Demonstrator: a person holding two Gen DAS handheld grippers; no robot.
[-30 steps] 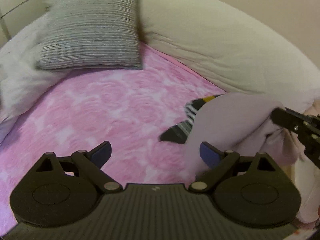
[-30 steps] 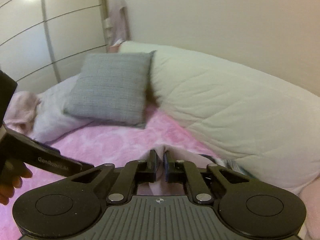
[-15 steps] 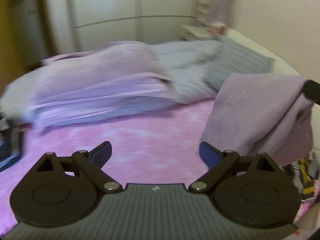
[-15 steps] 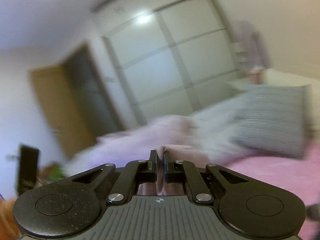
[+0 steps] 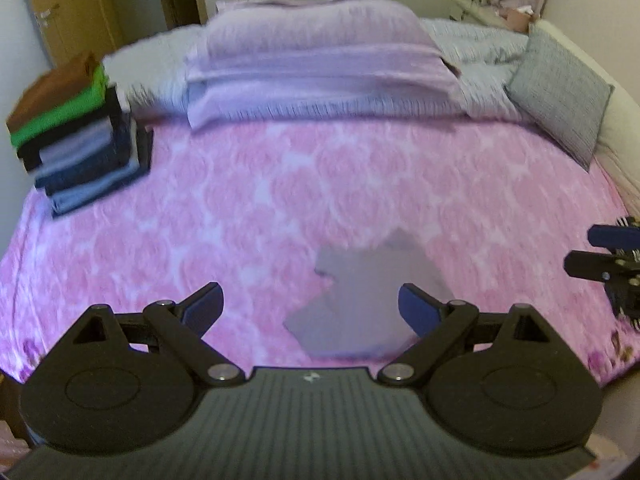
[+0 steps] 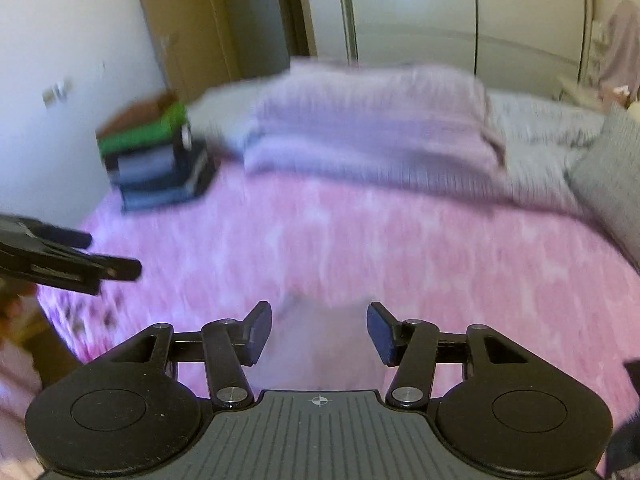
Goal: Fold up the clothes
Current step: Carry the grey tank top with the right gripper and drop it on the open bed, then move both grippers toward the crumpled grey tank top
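Note:
A pale mauve garment lies crumpled on the pink floral bedspread, just ahead of my left gripper, which stands open with nothing between its blue pads. In the right wrist view the same garment shows blurred between the open fingers of my right gripper, apart from both pads. The right gripper's open fingers also show at the right edge of the left wrist view. The left gripper's fingers reach in from the left of the right wrist view.
A stack of folded clothes, brown and green on top, stands at the bed's far left. A folded lilac blanket lies across the back. A grey striped pillow leans at the far right. Wardrobe doors stand behind the bed.
Both grippers swung round to face the bed's middle. The right gripper, shut on the mauve garment before, has opened, and the garment now lies on the bedspread.

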